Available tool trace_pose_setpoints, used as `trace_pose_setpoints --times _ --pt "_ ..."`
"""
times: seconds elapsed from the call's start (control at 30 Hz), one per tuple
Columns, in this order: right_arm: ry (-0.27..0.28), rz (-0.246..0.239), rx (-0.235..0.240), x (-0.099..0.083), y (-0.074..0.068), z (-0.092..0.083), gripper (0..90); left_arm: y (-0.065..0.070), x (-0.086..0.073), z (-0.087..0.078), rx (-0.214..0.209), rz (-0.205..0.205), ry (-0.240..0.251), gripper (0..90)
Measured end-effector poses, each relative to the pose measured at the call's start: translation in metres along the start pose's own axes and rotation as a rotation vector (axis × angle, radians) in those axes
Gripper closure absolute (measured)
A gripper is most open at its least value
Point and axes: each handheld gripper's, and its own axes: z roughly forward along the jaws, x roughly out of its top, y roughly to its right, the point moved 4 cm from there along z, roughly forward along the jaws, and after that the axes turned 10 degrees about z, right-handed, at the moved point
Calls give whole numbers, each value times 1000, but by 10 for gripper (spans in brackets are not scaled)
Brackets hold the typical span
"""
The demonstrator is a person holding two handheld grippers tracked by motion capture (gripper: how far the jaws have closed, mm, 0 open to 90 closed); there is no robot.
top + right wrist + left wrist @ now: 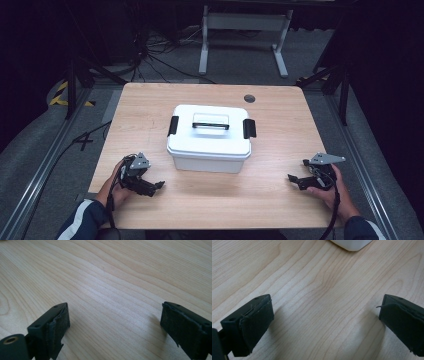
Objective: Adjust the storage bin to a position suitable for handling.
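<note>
A white lidded storage box (209, 137) with black side latches and a top handle sits in the middle of the wooden table (150, 100). My left gripper (155, 187) rests near the front left, open, with nothing between its jaws. In the left gripper view its gripper (325, 322) spans bare wood, and a corner of the white box (350, 243) shows at the top. My right gripper (296, 180) lies at the front right, open and empty. The right gripper view shows its gripper (113, 326) wide apart over bare wood grain.
A dark round cable hole (249, 98) is set in the table near its far edge. Beyond the table stand a white frame leg (203, 45) and loose cables on the grey floor. Metal rails run along both sides of the table.
</note>
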Motion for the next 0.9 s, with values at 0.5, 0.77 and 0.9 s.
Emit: trace_pose_setpoints --times 0.5,0.77,0.9 --pt "-29 -15 18 1 -2 -4 172 -3 -6 -5 -37 43 7 1" --pt "-81 -75 87 10 -10 -10 236 -5 -9 -7 -46 53 9 2" --pt "-85 -117 94 18 -16 -22 247 -7 -10 -8 -52 58 8 4"
